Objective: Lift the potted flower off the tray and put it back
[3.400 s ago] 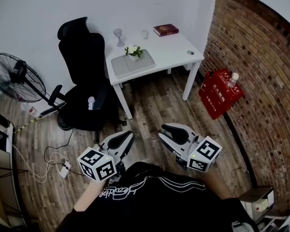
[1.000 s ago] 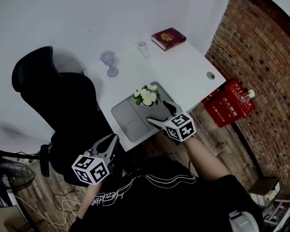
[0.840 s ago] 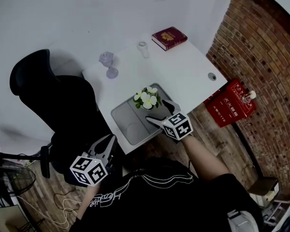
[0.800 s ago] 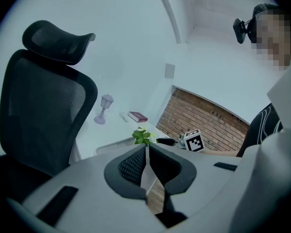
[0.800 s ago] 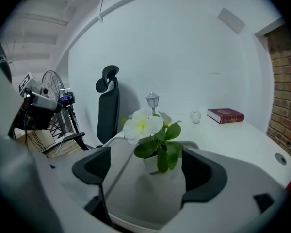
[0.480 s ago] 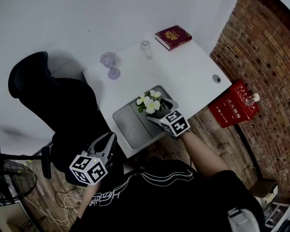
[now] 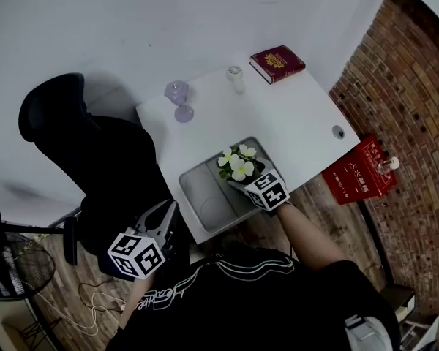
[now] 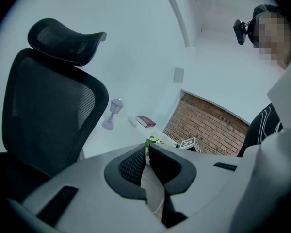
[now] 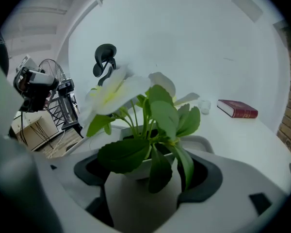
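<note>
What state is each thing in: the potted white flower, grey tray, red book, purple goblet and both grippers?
Grey tray: flat on the white table.
Right gripper: jaws closing around the potted white flower.
Potted white flower: upright on the tray.
Left gripper: shut, empty.
Red book: closed, lying flat.
Purple goblet: upright.

White Chinese characters in rows on the face of a red box (image 7: 358, 172), down on the floor just off the right edge of the desk (image 7: 300, 115); too small to read for certain. Gold emblem on the cover of a red book (image 7: 277, 54) at the far right corner of the desk, no legible title. White cursive lettering across a black shirt (image 7: 172, 293), unreadable.
</note>
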Motion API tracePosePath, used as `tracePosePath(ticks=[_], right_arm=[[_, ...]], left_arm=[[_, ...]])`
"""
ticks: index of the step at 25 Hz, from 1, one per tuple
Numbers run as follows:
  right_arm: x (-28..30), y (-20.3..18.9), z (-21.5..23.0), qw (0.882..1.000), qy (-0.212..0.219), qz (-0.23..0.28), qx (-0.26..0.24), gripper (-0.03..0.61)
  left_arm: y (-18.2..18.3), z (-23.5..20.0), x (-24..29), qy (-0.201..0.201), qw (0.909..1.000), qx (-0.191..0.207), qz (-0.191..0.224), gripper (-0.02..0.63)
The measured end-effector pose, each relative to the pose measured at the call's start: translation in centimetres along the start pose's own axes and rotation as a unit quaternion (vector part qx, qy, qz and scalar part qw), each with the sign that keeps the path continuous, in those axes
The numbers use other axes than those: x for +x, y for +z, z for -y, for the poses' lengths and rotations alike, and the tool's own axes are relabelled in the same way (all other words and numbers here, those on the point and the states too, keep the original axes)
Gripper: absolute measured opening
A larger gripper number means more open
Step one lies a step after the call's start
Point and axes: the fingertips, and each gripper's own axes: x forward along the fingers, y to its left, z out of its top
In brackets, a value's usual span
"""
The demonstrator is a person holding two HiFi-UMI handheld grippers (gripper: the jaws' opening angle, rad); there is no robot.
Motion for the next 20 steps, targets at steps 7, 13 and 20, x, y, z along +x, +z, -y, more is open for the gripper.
tracePosePath(ticks=[7, 13, 20], right_arm=[[0.27, 0.43, 0.27, 1.000, -0.003, 0.014, 0.005, 0.355], [0.45, 0.35, 0.33, 1.000, 0.003, 0.016, 0.008, 0.353], [0.14, 0.28, 0.15, 1.000, 0.003, 0.020, 0.005, 0.350]], left_arm=[[0.72, -0.89, -0.67, 0.021, 0.9997, -0.002, 0.011, 0.046], [0.72, -1.23, -0.75, 0.028, 0.9995, -0.002, 0.012, 0.046], [0.69, -0.67, -0.64, 0.029, 0.9995, 0.002, 0.011, 0.046]])
